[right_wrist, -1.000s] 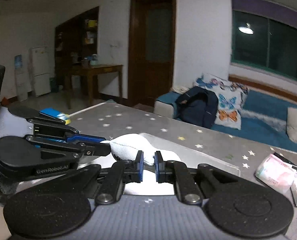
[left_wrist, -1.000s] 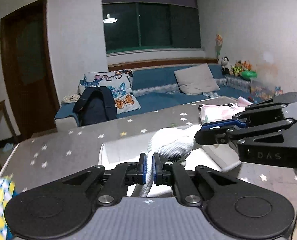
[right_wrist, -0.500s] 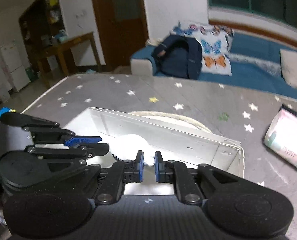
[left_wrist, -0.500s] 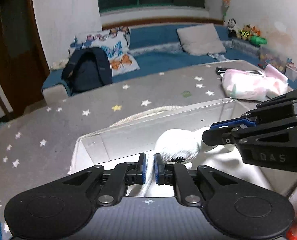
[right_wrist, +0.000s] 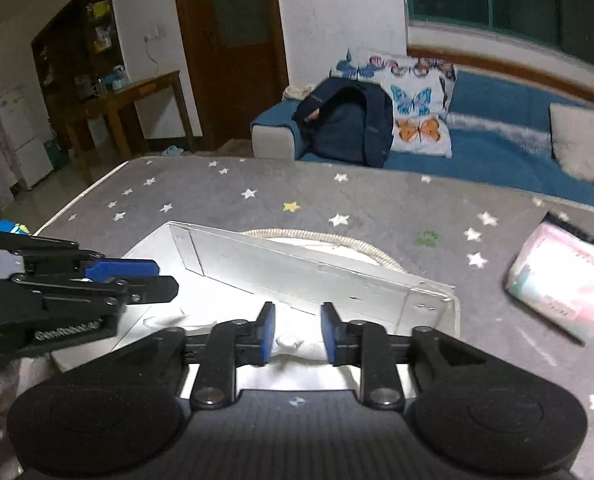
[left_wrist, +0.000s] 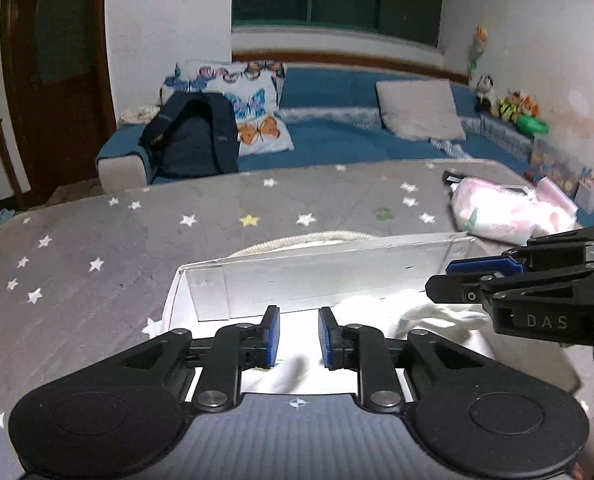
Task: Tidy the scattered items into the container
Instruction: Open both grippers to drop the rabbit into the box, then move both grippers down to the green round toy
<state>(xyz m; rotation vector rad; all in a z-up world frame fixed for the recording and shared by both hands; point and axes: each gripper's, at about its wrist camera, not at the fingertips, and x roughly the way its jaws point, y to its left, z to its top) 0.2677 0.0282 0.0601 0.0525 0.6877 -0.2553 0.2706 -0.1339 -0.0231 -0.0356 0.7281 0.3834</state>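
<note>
A white sock (left_wrist: pixel 429 312) lies crumpled inside the clear, white-lined container (left_wrist: pixel 329 268) on the grey star-patterned table. It also shows in the right wrist view (right_wrist: pixel 297 344), inside the container (right_wrist: pixel 305 268). My left gripper (left_wrist: pixel 299 340) is open and empty above the container's near side. My right gripper (right_wrist: pixel 295 334) is open and empty just over the sock. Each gripper shows in the other's view, the right one (left_wrist: pixel 477 280) at the right, the left one (right_wrist: pixel 137 276) at the left.
A pink tissue pack (left_wrist: pixel 509 212) lies on the table at the right, also in the right wrist view (right_wrist: pixel 565 284). A blue and yellow item (right_wrist: pixel 11 227) sits at the table's left edge. A blue sofa with a dark backpack (left_wrist: pixel 193 140) stands behind.
Both grippers lowered the white sock into the container, then opened and let it go. The sock now lies loose on the container floor.
</note>
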